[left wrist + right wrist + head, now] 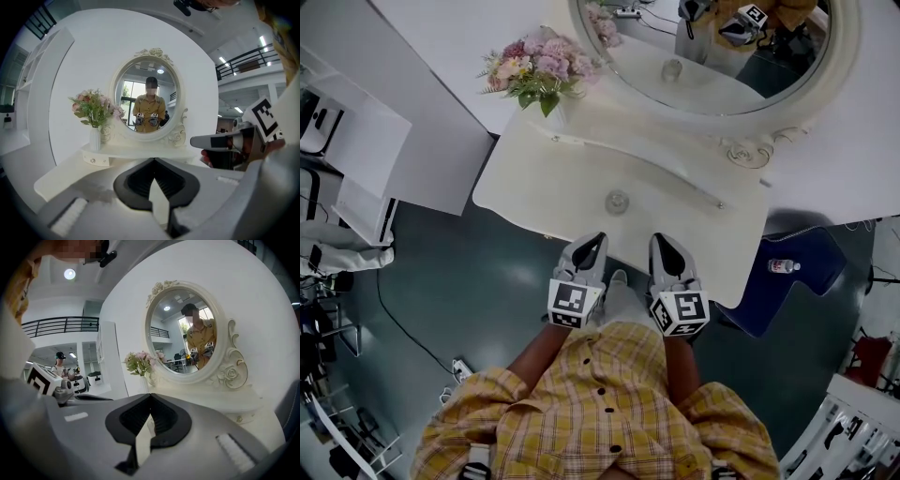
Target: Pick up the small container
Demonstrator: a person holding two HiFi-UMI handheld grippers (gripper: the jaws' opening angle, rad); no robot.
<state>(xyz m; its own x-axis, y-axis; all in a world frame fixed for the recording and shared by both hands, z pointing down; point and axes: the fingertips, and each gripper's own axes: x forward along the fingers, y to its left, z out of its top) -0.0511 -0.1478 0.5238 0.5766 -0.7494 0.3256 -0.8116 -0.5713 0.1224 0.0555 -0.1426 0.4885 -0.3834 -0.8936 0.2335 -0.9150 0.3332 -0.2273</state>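
The small container [617,201] is a clear round jar standing alone in the middle of the white vanity table [534,183]. My left gripper [596,240] hangs over the table's front edge, just near and left of the jar, with its jaws shut and nothing between them. Beside it my right gripper [662,241] hovers near and right of the jar, also shut and empty. In the left gripper view the closed jaws [153,160] point at the mirror. The right gripper view shows its tips [150,395] closed, aimed the same way. Neither touches the jar.
An oval mirror [712,56] in an ornate frame stands at the back of the table. A vase of pink flowers [536,67] sits at the back left. A bottle [783,266] lies on a blue seat to the right. White shelving [347,159] stands at the left.
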